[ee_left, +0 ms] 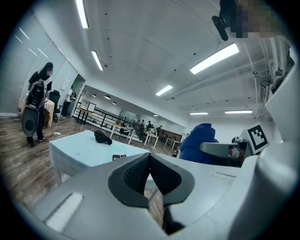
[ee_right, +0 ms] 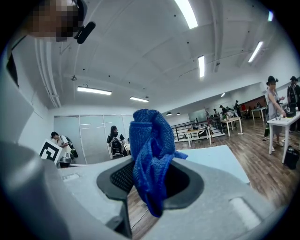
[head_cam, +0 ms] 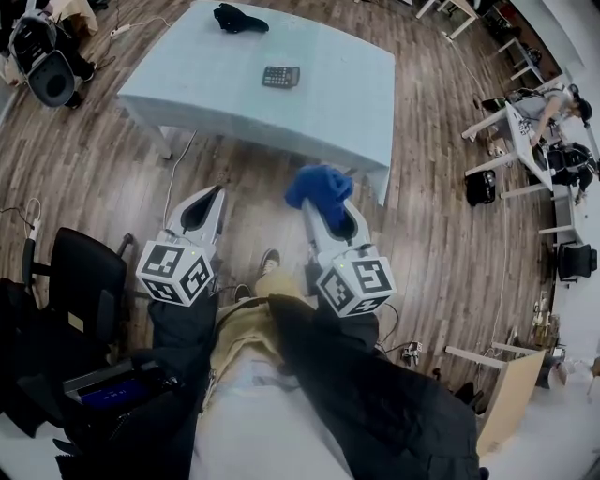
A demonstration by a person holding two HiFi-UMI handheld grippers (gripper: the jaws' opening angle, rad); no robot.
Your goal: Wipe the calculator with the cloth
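Dark clothing [head_cam: 394, 412] on the person fills the foreground, and two hand-held grippers reach out from it over the wooden floor [head_cam: 112, 159], on the near side of the pale bench [head_cam: 328, 103] and short of its edge. The right hand-held gripper [head_cam: 326, 204] is clamped on a bunched blue cloth [head_cam: 319, 185], which stands up past the jaw tips. The left hand-held gripper [head_cam: 216, 192] has its jaws pressed together with nothing between them. The calculator [head_cam: 280, 76] lies flat near the middle of the bench, well apart from both grippers. A black object [head_cam: 240, 18] sits at the bench's far edge.
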